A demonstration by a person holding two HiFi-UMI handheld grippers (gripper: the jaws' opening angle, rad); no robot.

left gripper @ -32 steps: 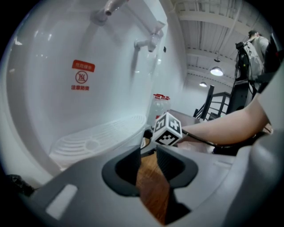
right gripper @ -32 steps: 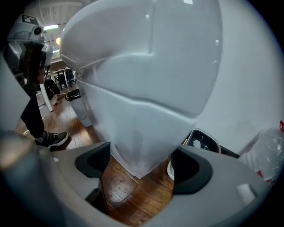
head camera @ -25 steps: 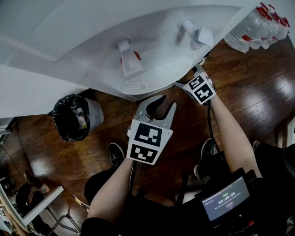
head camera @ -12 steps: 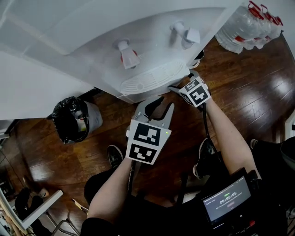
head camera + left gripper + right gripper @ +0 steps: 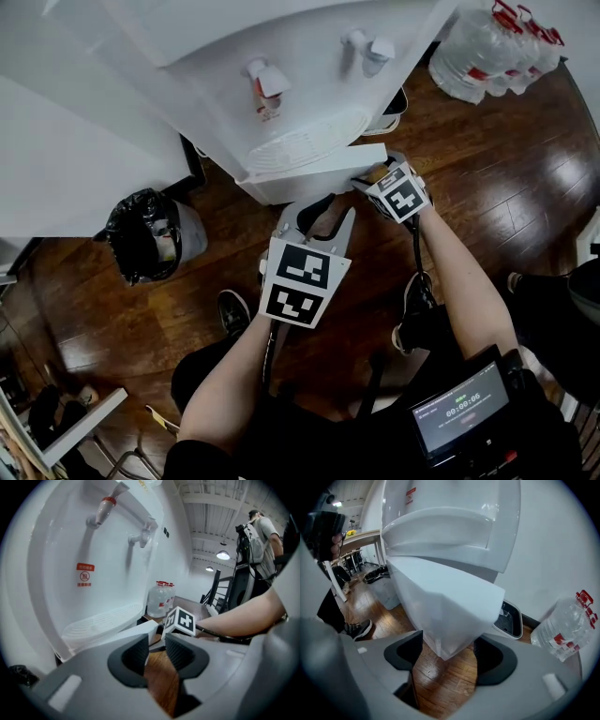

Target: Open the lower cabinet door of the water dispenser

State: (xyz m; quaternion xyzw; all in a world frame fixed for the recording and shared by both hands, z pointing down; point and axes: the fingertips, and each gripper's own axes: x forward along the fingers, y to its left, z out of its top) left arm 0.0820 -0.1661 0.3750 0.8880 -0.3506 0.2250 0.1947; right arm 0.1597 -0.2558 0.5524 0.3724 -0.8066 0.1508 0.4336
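Note:
The white water dispenser (image 5: 281,84) stands in front of me, two taps above its drip tray. Its lower cabinet door (image 5: 319,161) stands swung out a little below the tray. My right gripper (image 5: 370,178) is at the door's free right end. In the right gripper view the door's corner (image 5: 445,606) lies between the jaws, which are closing around it; the pads (image 5: 412,651) sit close on both sides. My left gripper (image 5: 319,211) hovers open and empty just in front of the door (image 5: 140,630), wood floor showing between its jaws (image 5: 157,649).
A pack of water bottles (image 5: 487,47) stands on the floor right of the dispenser, with a black tray-like object (image 5: 509,616) beside its base. A grey bin with a black bag (image 5: 150,234) stands at the left. My shoes (image 5: 234,309) are below. A person (image 5: 262,531) stands farther off.
The lower door has swung out from the dispenser's front, with the right gripper at its end moving along. The left gripper has barely shifted.

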